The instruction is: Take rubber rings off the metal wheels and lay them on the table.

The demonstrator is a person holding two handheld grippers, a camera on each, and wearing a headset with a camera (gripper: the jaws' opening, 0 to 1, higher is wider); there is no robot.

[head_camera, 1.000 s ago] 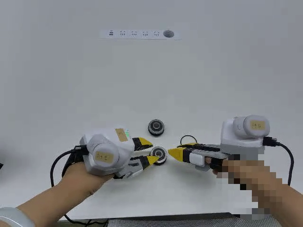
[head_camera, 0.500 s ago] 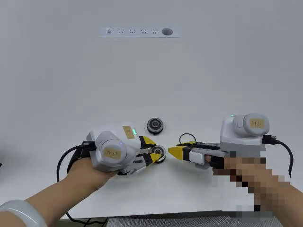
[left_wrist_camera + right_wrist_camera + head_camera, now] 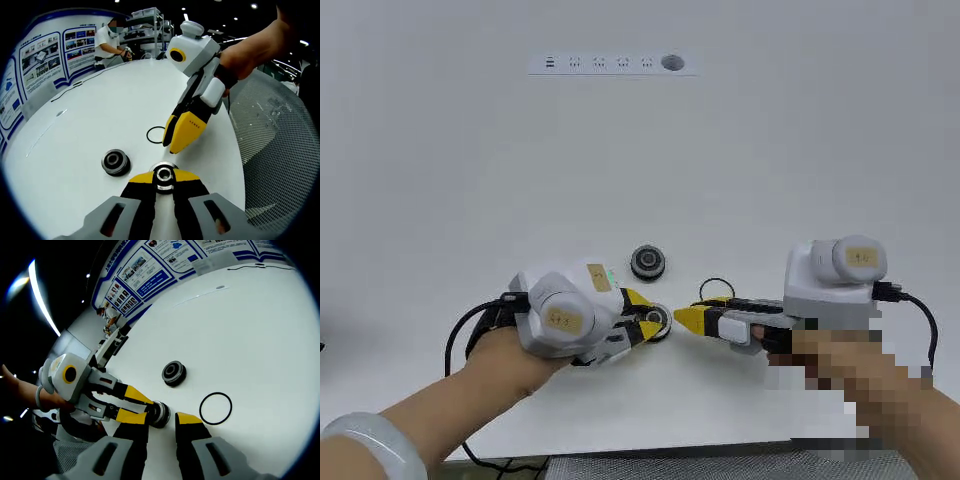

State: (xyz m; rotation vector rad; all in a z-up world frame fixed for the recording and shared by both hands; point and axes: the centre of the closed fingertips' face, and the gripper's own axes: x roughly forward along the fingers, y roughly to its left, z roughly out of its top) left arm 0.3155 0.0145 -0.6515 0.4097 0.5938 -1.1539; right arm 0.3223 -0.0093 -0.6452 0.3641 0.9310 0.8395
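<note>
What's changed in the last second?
The left hand-held gripper eased forward and closed its jaws on the near metal wheel, which it only straddled before. The right hand-held gripper, the far wheel and the loose rubber ring stayed put.

Light: bright, even, overhead; ceiling spots (image 3: 254,6) in gripper views.
Shadows: faint, soft on desk (image 3: 720,150).
Edges: fisheye-bent.
Focus: sharp.

White table (image 3: 740,160) had a power strip (image 3: 615,65) at far edge. Posters (image 3: 47,50) lined the wall, shelves (image 3: 145,22) stood behind, ceiling spots (image 3: 255,6) were lit.
</note>
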